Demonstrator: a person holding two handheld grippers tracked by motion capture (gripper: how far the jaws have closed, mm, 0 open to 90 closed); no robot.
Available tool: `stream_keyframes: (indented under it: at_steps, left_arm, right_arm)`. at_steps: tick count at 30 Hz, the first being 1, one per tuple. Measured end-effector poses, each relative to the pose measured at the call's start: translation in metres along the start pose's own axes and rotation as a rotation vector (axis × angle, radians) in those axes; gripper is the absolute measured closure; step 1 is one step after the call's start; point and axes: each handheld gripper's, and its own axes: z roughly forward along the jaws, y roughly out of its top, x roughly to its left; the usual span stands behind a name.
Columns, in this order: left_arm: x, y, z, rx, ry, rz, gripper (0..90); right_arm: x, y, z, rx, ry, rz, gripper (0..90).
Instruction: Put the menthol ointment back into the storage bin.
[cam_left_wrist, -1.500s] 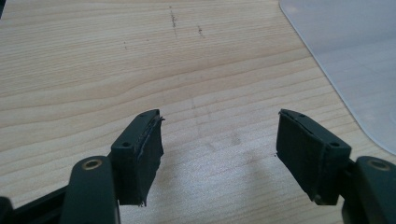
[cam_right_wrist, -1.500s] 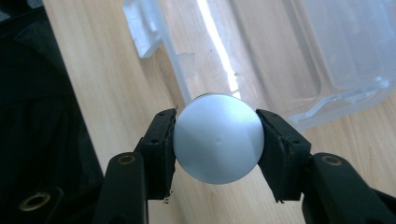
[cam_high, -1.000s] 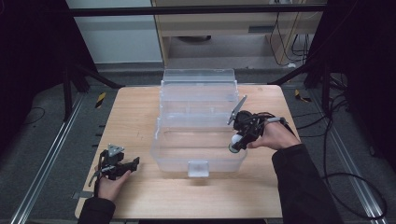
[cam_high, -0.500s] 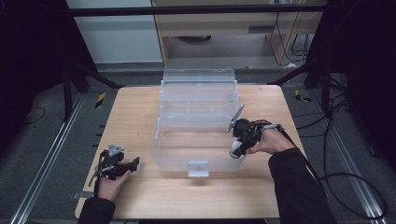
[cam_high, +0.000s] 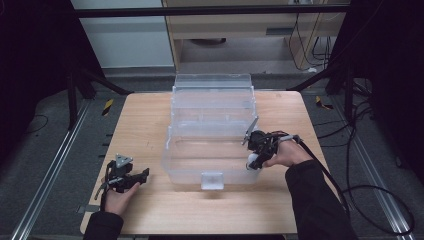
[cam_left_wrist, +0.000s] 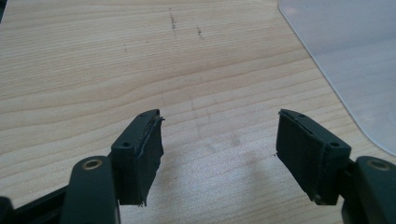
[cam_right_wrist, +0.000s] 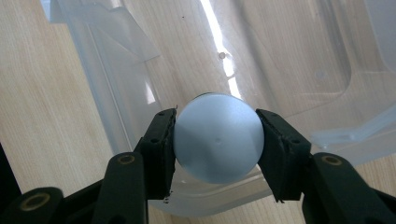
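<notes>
Left gripper (cam_high: 142, 174) rests idle on the table (cam_high: 150, 125) well left of the bin (cam_high: 210, 107), jaws wide and empty. Right gripper (cam_right_wrist: 215, 140) clamps a pale round object (cam_right_wrist: 217, 139) directly above the bin's near-right corner; release lies straight down.

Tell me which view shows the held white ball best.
The right gripper view: the white ball sits large and clamped between the jaws. In the high view it is a small pale spot under the right gripper.
</notes>
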Motion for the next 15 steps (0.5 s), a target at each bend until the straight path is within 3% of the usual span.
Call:
stream_keyframes:
  at_steps: [15]
  left_arm:
    - [0.0003,0.0000,0.0000,0.000,0.001,0.000,31.0]
  right_arm:
    - [0.0019,-0.0034,0.0103,-0.003,0.022,-0.016,50.2]
